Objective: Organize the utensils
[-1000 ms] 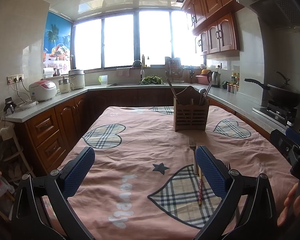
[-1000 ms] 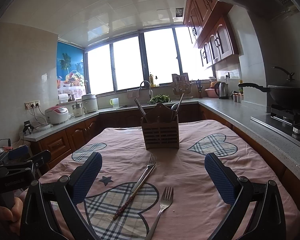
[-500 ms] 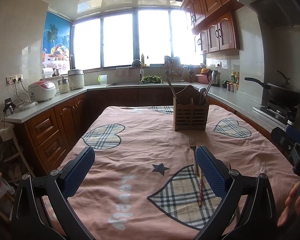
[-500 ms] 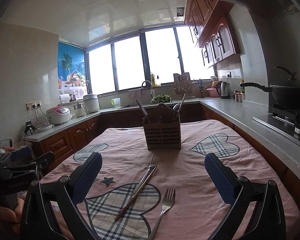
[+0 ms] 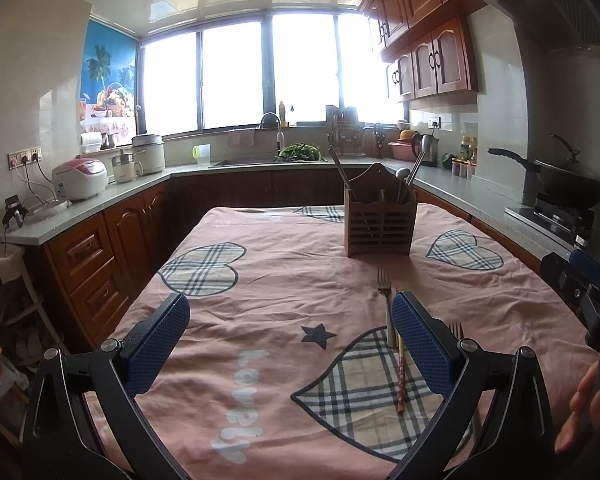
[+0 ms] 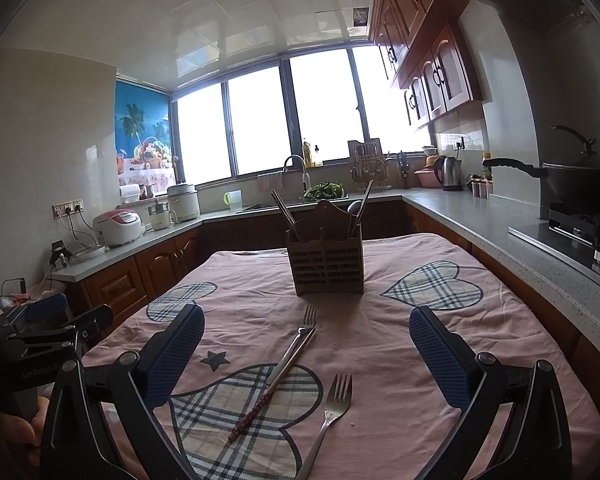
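A wooden utensil holder point(image 6: 327, 262) with chopsticks and a spoon in it stands on the pink tablecloth point(image 6: 380, 344); it also shows in the left wrist view point(image 5: 380, 222). In front of it lie a fork point(image 6: 296, 342), a red-handled chopstick point(image 6: 268, 394) beside that fork, and a second fork point(image 6: 332, 412) nearer me. My right gripper point(image 6: 306, 356) is open and empty above them. My left gripper point(image 5: 290, 338) is open and empty; the fork point(image 5: 385, 292), the chopstick point(image 5: 400, 376) and the second fork's tines point(image 5: 456, 330) lie by its right finger.
The table point(image 5: 260, 264) stands in a U-shaped kitchen. Counters carry a rice cooker point(image 5: 80, 178), pots, a kettle point(image 6: 448, 172) and a sink point(image 5: 272, 160). A wok point(image 6: 580, 188) sits on the stove at right. Wooden drawers point(image 5: 88, 264) run along the left.
The right view has tilted up and drawn back a little. The left gripper has barely moved. Both grippers stay open and the utensils lie where they were.
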{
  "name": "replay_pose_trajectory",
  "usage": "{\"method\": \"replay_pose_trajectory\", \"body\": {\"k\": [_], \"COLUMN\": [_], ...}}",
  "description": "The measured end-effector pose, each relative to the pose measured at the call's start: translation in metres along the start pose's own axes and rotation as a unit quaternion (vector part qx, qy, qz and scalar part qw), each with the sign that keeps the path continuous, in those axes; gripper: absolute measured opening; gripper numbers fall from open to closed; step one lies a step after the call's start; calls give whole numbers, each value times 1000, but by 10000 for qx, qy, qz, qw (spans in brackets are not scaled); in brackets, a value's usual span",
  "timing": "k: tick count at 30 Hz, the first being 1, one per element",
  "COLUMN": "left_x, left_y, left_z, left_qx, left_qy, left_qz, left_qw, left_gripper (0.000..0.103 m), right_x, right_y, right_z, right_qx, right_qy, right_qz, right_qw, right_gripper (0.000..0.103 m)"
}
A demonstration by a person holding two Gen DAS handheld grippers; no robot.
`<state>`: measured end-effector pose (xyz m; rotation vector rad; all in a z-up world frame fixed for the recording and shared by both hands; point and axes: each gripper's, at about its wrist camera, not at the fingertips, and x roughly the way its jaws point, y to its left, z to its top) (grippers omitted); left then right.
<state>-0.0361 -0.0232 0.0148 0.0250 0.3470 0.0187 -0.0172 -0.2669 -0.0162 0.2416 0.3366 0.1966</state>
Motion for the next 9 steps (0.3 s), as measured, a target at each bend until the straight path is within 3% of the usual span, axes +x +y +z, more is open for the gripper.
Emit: {"method": "replay_pose_trajectory", "body": {"k": [9], "left_x": [13], "left_y": [-1], "left_z": [3], "left_qx": [-8], "left_qy": [98], "left_qz": [-60], "left_qw": [9999], "left_gripper": [103], "right_x": [12], "right_y": [-7], "right_z": [0], "right_qx": [45], "right_qy": [146], "right_qz": [-17], "right_qw": [9999], "right_gripper": [103]}}
